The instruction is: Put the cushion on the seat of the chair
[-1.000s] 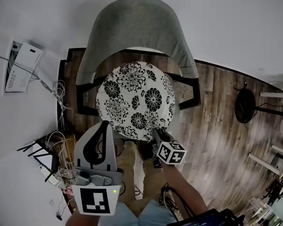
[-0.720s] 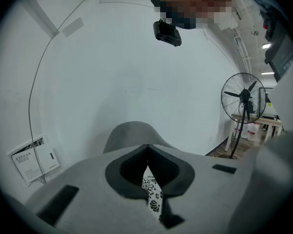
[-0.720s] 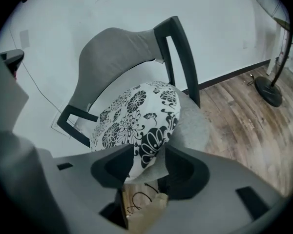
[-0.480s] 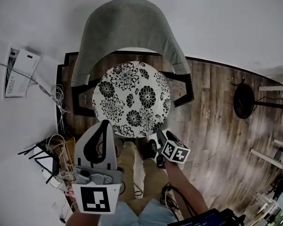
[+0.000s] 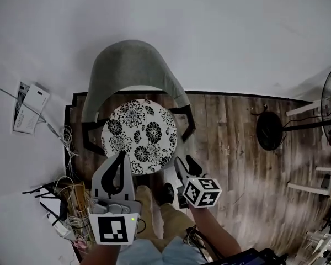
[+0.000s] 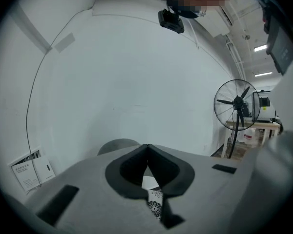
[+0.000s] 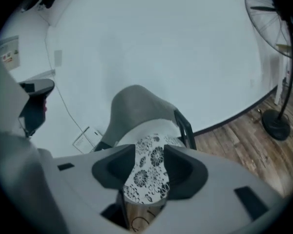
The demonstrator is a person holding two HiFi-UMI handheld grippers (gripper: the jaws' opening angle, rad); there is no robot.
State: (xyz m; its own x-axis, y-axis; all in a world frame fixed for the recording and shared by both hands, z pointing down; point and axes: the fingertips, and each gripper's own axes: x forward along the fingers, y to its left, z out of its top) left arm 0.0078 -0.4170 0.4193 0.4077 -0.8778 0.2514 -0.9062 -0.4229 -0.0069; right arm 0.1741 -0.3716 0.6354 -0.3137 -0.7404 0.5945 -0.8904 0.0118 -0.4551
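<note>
Cushion [image 5: 139,135], round with a black-and-white flower print, lies flat on the white seat [image 7: 139,132] of the grey chair [image 5: 131,65], ahead of and below both grippers and covering most of the seat, so the placing looks done. The right gripper [image 5: 186,162] hangs just short of the cushion's near edge without touching it. Its jaws stand released and are easing together. The right gripper view shows the flowered fabric only through the gap, lying further on, so nothing sits between the pads. That pose reads as a let-go followed by a pull-back, leaving the cushion where it settled. The left gripper [image 5: 121,157] is clenched on nothing, tips meeting, and sits on the near-left side of the cushion. It appears to have no part in the hold and simply keeps clear. Compared with a second ago, the right gripper's tips no longer sit at the cushion's rim, and a strip of wooden floor [image 5: 231,148] and seat edge now shows between them. The cushion itself keeps its place and turn on the seat. The chair also fills less of the head view, which now takes in more wall and a standing fan [image 5: 269,130] off to the right gripper's far side.
</note>
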